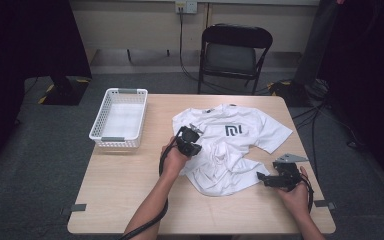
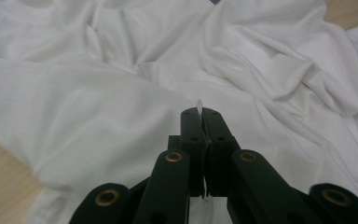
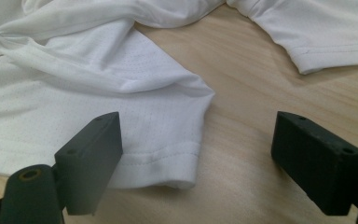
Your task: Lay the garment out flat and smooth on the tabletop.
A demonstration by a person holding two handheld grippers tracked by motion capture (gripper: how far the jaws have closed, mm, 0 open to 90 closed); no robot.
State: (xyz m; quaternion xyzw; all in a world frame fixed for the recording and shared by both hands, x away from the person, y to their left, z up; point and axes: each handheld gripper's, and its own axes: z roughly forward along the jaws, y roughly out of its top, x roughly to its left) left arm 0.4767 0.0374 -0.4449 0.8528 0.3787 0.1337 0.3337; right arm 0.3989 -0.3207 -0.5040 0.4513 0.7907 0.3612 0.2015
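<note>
A white T-shirt (image 1: 230, 145) with a grey logo lies crumpled on the wooden table (image 1: 130, 190), its lower half bunched up. My left gripper (image 1: 190, 141) sits at the shirt's left edge, shut on a thin fold of the white fabric (image 2: 121, 93), which pokes out between the jaws. The left gripper (image 2: 200, 114) has both jaws pressed together. My right gripper (image 1: 261, 177) is at the shirt's lower right corner, open. In the right gripper view, the hemmed corner of the shirt (image 3: 168, 154) lies between the right gripper's (image 3: 198, 154) spread jaws, nearer the left jaw.
A white plastic basket (image 1: 119, 117) stands at the table's back left. A black folding chair (image 1: 235, 52) stands behind the table. Bare wood shows at the table's front and left.
</note>
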